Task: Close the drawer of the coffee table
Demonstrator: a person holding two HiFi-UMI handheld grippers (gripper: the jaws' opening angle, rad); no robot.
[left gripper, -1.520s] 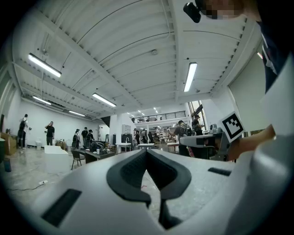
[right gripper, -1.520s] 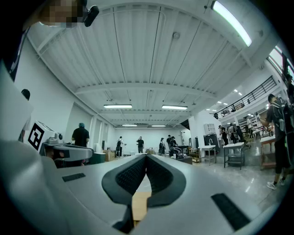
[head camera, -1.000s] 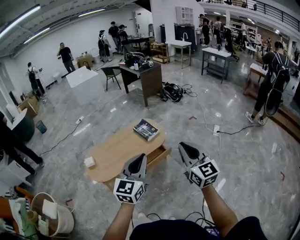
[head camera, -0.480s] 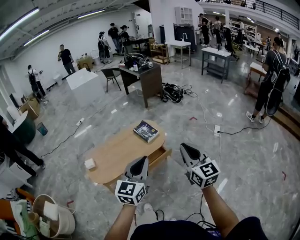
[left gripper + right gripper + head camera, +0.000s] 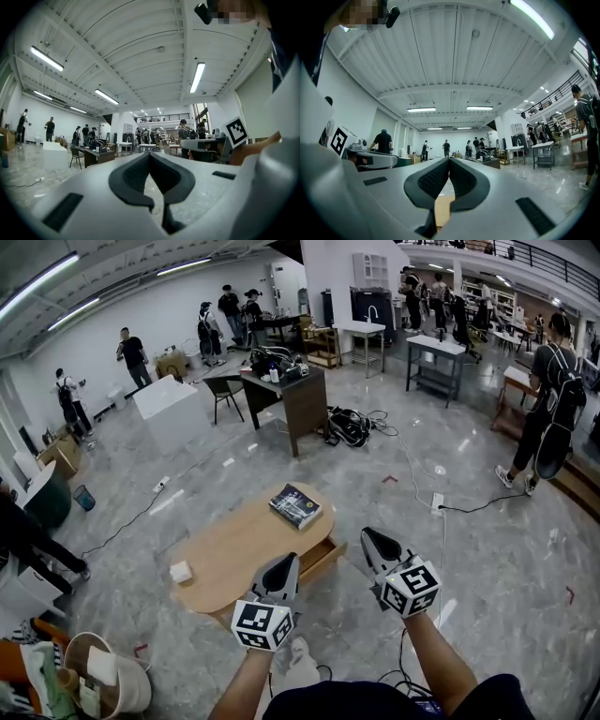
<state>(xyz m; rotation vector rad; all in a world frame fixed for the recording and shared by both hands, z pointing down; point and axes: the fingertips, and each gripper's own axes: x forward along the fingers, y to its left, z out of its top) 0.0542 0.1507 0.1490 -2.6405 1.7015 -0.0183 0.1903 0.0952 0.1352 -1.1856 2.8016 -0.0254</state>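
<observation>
In the head view we see a glossy grey floor point(image 5: 469, 549) and an oval pale-wood coffee table point(image 5: 234, 549), its shallow drawer point(image 5: 323, 557) standing open below a dark book point(image 5: 294, 506). The left gripper point(image 5: 283, 566) and right gripper point(image 5: 372, 542) hover near it. In each gripper view we see ribbed black jaws pressed together, empty.

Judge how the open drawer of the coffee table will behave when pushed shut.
The drawer looks like rigid wood, pulled only partway out, so it should probably slide straight in rather than flex. The coffee table seems small and stands on a glossy floor, so a hard push might shift it. The book lies flat on top and likely stays put.
</observation>
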